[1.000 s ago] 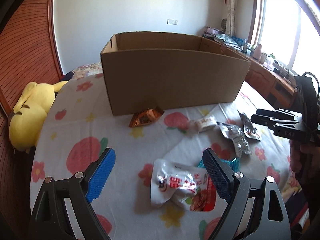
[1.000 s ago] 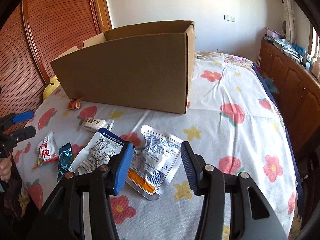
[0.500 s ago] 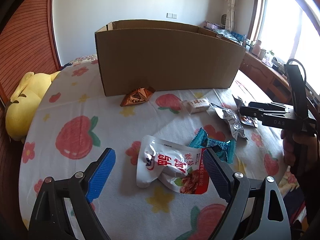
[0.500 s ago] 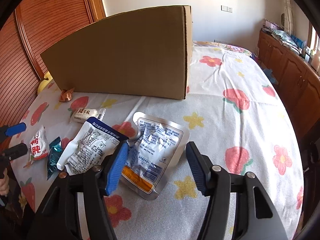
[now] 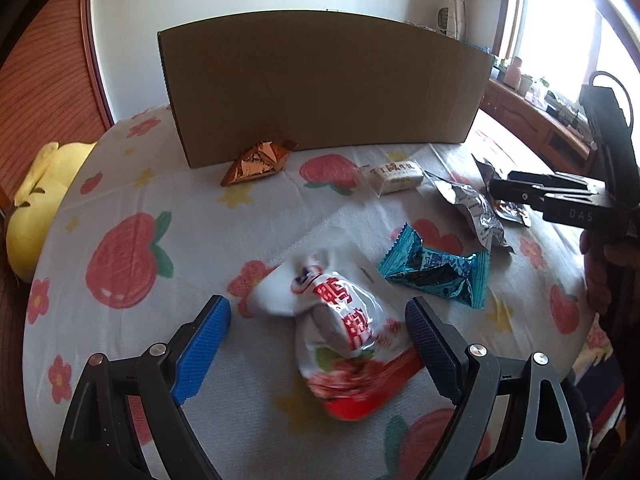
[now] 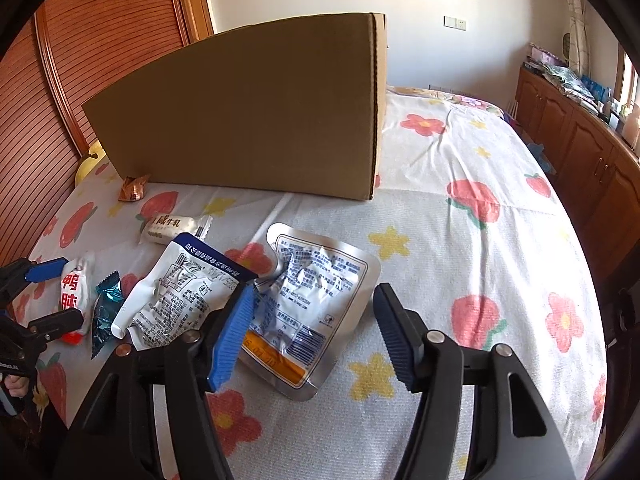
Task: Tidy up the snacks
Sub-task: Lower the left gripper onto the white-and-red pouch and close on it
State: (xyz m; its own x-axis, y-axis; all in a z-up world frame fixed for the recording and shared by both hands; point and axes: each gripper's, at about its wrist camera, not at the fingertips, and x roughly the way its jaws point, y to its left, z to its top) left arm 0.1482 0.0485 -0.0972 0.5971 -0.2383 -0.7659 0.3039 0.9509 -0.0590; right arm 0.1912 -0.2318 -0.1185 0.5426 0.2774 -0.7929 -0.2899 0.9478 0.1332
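Left gripper (image 5: pixel 318 322): your jaws gape wide, the white-and-red plastic snack pouch (image 5: pixel 340 336) lying between them, ungripped.
Right gripper (image 6: pixel 312 320): spread wide over your silver foil packet (image 6: pixel 310 304).

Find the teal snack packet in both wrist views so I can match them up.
Left wrist view: the teal packet lies right of centre, just past the white and red pouch.
Right wrist view: the teal packet is at the left edge, between the same pouch and a silver pouch.
Shared landmark: the cardboard box.
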